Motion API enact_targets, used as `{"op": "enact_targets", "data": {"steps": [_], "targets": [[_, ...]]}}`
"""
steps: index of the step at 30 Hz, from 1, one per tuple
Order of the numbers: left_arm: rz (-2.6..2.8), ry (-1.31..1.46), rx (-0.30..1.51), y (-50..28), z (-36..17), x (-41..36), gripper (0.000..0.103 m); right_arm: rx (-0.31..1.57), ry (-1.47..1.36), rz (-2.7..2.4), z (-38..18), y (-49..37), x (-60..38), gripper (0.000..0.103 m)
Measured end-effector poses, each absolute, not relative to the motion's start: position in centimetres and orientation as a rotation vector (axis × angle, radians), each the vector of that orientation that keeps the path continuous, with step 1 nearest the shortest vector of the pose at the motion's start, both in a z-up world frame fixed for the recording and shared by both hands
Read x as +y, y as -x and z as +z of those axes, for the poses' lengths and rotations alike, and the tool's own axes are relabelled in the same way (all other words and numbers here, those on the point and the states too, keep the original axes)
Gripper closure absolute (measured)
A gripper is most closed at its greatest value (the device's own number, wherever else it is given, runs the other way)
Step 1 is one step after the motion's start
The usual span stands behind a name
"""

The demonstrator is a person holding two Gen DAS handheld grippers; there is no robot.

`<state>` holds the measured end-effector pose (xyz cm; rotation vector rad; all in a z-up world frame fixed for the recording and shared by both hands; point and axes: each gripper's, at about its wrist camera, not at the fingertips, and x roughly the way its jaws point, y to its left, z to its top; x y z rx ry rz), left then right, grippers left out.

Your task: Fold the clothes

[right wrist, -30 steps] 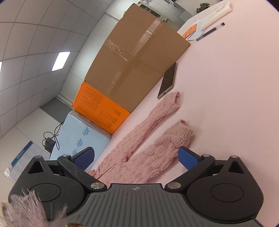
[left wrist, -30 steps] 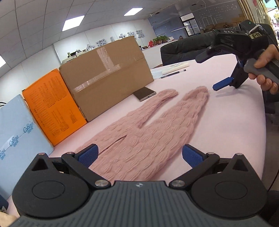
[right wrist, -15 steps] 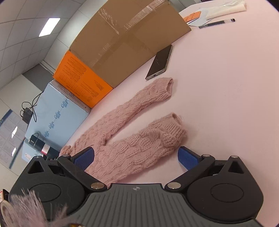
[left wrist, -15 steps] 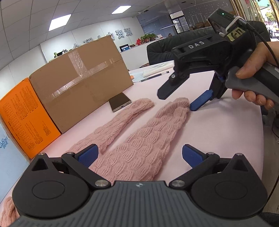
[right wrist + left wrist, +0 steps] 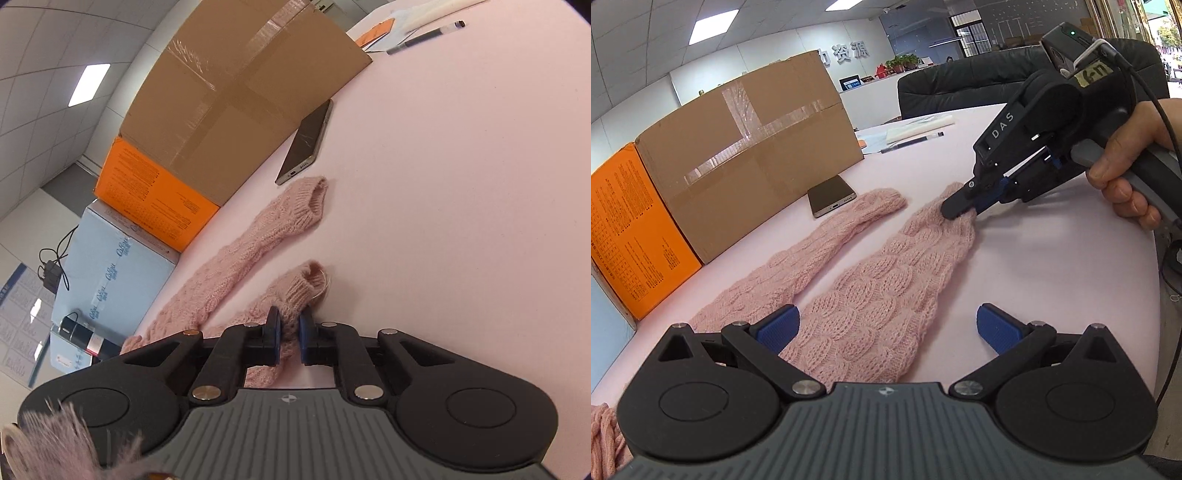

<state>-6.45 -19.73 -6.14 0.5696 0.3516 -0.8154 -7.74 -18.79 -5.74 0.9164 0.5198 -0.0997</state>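
The pink knit garment (image 5: 871, 295) lies flat on the table (image 5: 1052, 266), its two legs stretched away toward the cardboard box (image 5: 750, 155), a phone (image 5: 831, 195) just beyond the far leg's cuff.

My right claw (image 5: 290, 328) has just been closing and is now clenched on the near leg a little behind its cuff (image 5: 306, 284) — knit is visibly pinched between the pads. My left claw (image 5: 886, 328) stands wide, released, straddling the same leg lower down with nothing gripped.

Judgement: the step in hand is securing this leg for the first fold. To do it well, I should bring the left claw down onto the fabric at matching width before lifting, then carry both ends together — the loose knit will likely stretch and sag if raised from one pinch. Keep the lift low and clear of the phone.
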Motion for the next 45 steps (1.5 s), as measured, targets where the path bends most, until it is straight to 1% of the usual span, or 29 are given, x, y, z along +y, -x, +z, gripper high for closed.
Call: {"op": "enact_targets", "data": {"steps": [4, 10, 13, 20, 22, 23, 24, 26, 31, 33, 35, 42, 43, 45], "targets": [[-0.797, -0.534, 0.365, 5.9, -6.0, -19.4, 0.0, 0.485, -0.868, -0.087, -5.0, 8.0, -18.1, 0.094], [-0.736, -0.491, 0.372, 5.8, -5.1, -17.8, 0.001, 0.39, -0.869, -0.011, -3.6, 8.1, -17.2, 0.094], [-0.703, -0.481, 0.328, 6.4, -4.4, -15.6, 0.001, 0.382, -0.844, 0.046, -2.2, 7.2, -15.8, 0.094], [-0.588, -0.306, 0.307, 5.8, -2.5, -6.7, 0.001, 0.392, -0.767, 0.177, 0.7, 4.0, -11.4, 0.094], [-0.507, -0.272, 0.349, 4.9, -2.6, -4.9, 0.012, 0.397, -0.754, 0.207, 1.2, 3.1, -10.1, 0.094], [-0.474, -0.264, 0.373, 4.5, -2.8, -4.1, 0.029, 0.397, -0.75, 0.222, 1.4, 2.7, -9.6, 0.094], [-0.457, -0.272, 0.403, 4.1, -3.1, -3.7, 0.04, 0.398, -0.747, 0.238, 1.6, 2.2, -8.9, 0.094], [-0.425, -0.282, 0.443, 3.7, -3.8, -2.8, 0.044, 0.399, -0.743, 0.272, 2.0, 1.1, -7.5, 0.094], [-0.399, -0.213, 0.439, 3.9, -3.6, -0.3, 0.042, 0.417, -0.753, 0.387, 2.3, -2.0, -3.5, 0.094], [-0.373, -0.197, 0.42, 4.2, -3.3, 1.0, 0.034, 0.436, -0.758, 0.443, 2.0, -3.5, -1.5, 0.094], [-0.344, -0.184, 0.403, 4.4, -3.1, 2.3, 0.028, 0.458, -0.762, 0.497, 1.6, -4.9, 0.4, 0.093], [-0.276, -0.107, 0.432, 4.5, -3.5, 6.7, 0.027, 0.58, -0.796, 0.574, -2.3, -8.9, 5.0, 0.091], [-0.274, -0.102, 0.432, 4.6, -3.6, 7.1, 0.026, 0.598, -0.801, 0.576, -2.8, -9.2, 5.3, 0.09], [-0.276, -0.098, 0.425, 4.9, -3.6, 7.5, 0.025, 0.637, -0.826, 0.565, -3.9, -9.6, 5.6, 0.075]]}}
